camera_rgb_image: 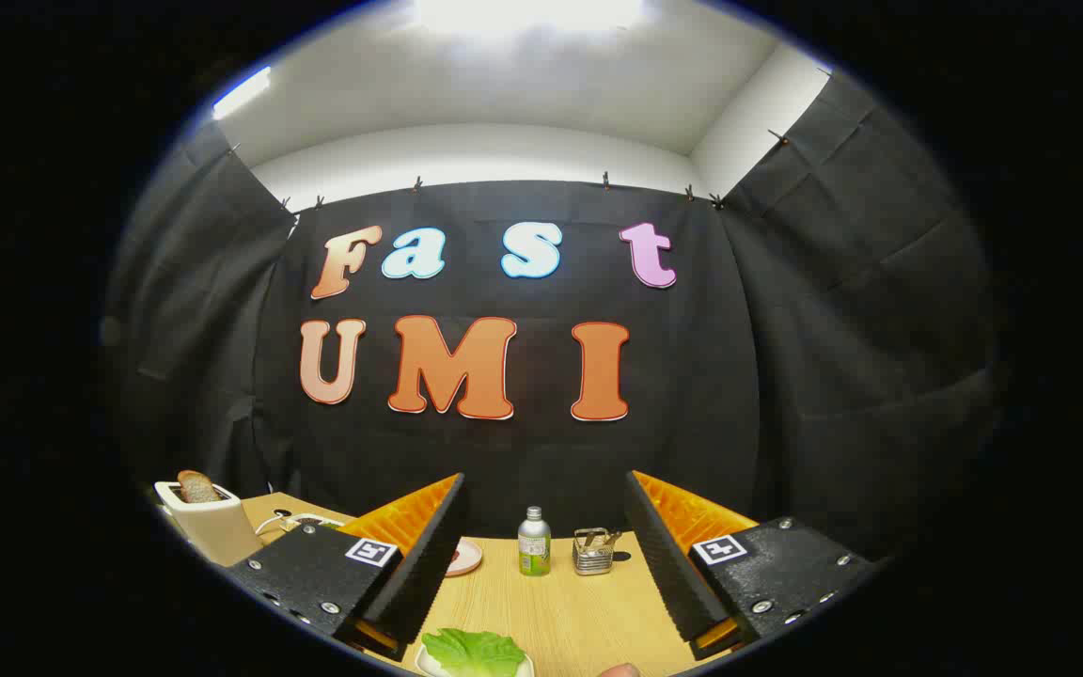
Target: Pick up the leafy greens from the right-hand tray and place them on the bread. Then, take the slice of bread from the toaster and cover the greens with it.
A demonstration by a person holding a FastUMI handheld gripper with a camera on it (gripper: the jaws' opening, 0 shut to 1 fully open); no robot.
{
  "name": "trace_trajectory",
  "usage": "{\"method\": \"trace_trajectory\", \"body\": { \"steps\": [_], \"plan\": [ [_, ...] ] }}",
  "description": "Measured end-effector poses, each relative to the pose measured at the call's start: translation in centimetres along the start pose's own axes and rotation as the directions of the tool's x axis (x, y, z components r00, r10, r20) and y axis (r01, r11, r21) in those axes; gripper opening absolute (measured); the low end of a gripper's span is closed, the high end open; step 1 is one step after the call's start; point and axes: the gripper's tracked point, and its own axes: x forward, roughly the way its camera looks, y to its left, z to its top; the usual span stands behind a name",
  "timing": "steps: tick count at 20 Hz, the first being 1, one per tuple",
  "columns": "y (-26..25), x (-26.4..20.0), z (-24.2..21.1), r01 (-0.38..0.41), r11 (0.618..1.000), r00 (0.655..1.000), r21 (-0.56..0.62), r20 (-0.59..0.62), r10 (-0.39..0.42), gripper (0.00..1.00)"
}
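My gripper is open and held above the wooden table, with nothing between its fingers. Below and just ahead of the fingers, a leafy green lies on a white tray near the table's front. Off beyond the left finger stands a white toaster with a brown bread slice sticking up out of its slot. A pinkish plate peeks out past the left finger; what lies on it is hidden.
A small metal bottle with a green label and a shiny metal holder stand at the back of the table by the black curtain. A white cable runs beside the toaster. A fingertip shows near the front edge.
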Motion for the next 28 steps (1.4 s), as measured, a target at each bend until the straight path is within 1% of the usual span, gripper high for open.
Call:
{"method": "trace_trajectory", "body": {
  "steps": [10, 16, 22, 25, 28],
  "plan": [
    [0.2, -0.7, 0.5, -0.02, 1.0, 1.0, 0.018, 0.01, 0.019, 0.98],
    [0.2, -0.7, -0.1, -0.025, 1.0, 1.0, 0.019, 0.0, 0.025, 0.98],
    [0.4, -0.7, -1.7, -0.027, 0.999, 0.999, -0.029, -0.042, 0.025, 0.98],
    [1.3, -0.6, -3.2, -0.054, 0.998, 0.996, -0.044, -0.074, 0.051, 0.98],
    [3.2, -0.1, -5.8, -0.107, 0.993, 0.986, -0.042, -0.134, 0.101, 0.98]
  ]
}}
